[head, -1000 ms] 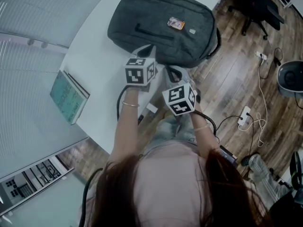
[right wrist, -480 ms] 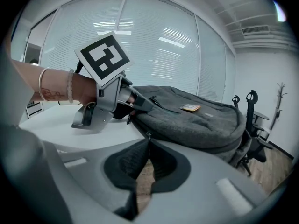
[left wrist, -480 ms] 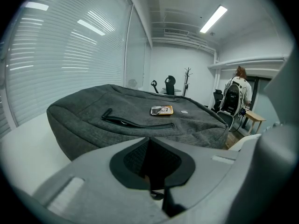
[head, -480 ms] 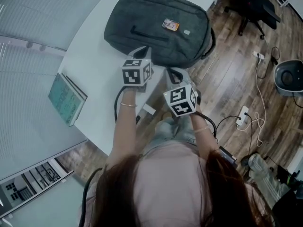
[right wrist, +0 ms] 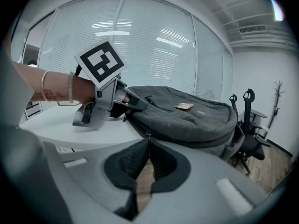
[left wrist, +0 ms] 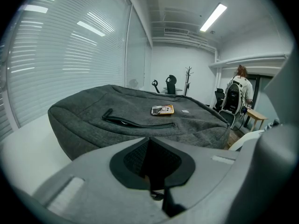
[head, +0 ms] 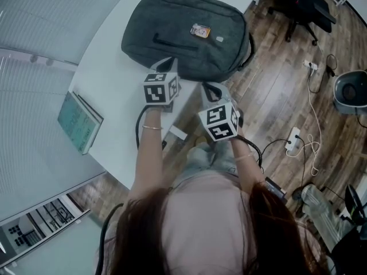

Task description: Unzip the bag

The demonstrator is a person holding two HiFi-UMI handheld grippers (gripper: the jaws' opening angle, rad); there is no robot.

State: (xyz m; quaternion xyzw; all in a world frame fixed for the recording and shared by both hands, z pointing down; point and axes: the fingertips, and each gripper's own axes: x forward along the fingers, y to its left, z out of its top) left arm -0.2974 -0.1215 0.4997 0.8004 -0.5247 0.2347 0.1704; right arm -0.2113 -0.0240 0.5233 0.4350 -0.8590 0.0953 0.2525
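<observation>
White table with a curved edge, and the person stands at its near rim. The grey bag lies flat across the far part, front pocket facing up, its right end reaching the table's right edge. Well apart from it, out left by the rim, a teal book lies closed and flat. In the right gripper view, the bag's near side sits flush on the tabletop.

A green book lies on the white table — office chair beyond.
</observation>
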